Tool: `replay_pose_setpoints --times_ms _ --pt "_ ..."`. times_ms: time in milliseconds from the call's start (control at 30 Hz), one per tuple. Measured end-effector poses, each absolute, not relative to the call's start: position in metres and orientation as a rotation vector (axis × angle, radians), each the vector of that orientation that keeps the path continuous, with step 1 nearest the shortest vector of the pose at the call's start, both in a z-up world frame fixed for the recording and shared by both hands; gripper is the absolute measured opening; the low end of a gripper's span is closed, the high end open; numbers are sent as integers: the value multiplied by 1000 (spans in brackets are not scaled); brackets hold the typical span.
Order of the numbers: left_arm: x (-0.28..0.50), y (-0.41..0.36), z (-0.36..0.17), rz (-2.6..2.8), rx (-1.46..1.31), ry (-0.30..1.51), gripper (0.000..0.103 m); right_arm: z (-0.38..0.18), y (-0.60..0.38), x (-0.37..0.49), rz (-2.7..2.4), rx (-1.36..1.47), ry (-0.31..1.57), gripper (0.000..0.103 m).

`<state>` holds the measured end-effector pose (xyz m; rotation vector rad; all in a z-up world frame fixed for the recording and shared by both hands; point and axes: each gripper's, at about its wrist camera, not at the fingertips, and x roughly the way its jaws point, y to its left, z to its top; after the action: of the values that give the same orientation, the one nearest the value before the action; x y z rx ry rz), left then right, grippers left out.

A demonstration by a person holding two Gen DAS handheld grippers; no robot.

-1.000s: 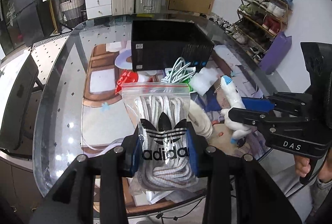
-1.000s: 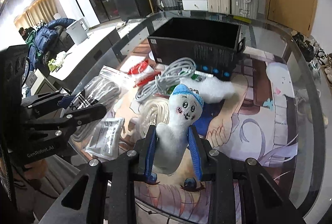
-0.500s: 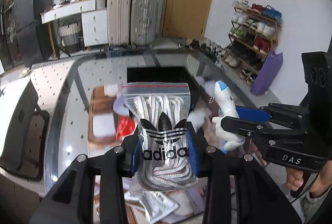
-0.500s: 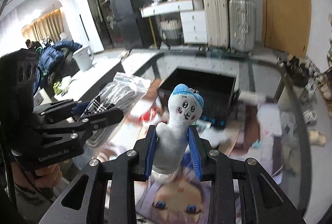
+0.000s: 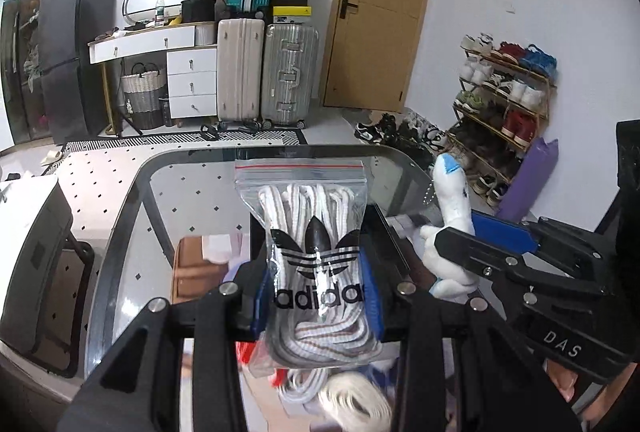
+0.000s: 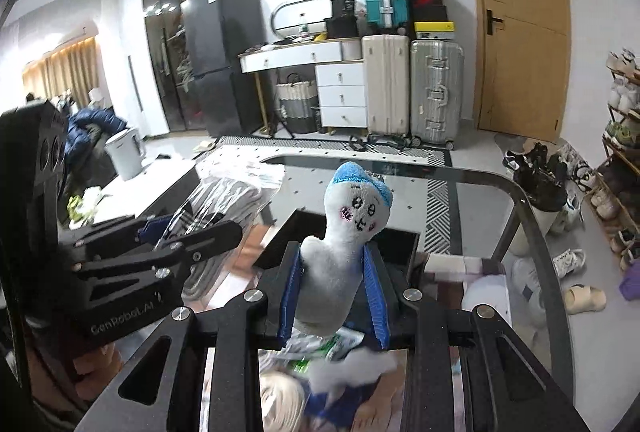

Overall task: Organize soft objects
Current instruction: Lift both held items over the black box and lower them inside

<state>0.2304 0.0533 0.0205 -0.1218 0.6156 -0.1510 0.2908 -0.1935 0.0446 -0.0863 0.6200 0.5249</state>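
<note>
My left gripper is shut on a clear zip bag of white rope with an adidas logo and holds it upright, high above the glass table. My right gripper is shut on a white plush toy with a blue cap and a drawn face, also raised. The toy shows at the right in the left wrist view, and the bag shows at the left in the right wrist view. The black box lies below and ahead, mostly hidden behind both held things.
Loose white cords and soft items lie blurred on the table below the grippers. A dark chair stands left of the table. Suitcases, a drawer unit and a shoe rack line the far walls.
Both grippers have risen and tilted up with their loads. The table and the black box have dropped low in both views. The grips are unchanged.
</note>
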Motion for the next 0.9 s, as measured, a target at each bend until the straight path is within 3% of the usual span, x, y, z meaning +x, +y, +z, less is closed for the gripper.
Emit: replay_pose_setpoints --times_ms 433,900 --pt "316 42 -36 -196 -138 705 36 -20 -182 389 444 -79 710 31" --pt "327 29 -67 -165 -109 821 36 -80 -184 409 462 -121 873 31"
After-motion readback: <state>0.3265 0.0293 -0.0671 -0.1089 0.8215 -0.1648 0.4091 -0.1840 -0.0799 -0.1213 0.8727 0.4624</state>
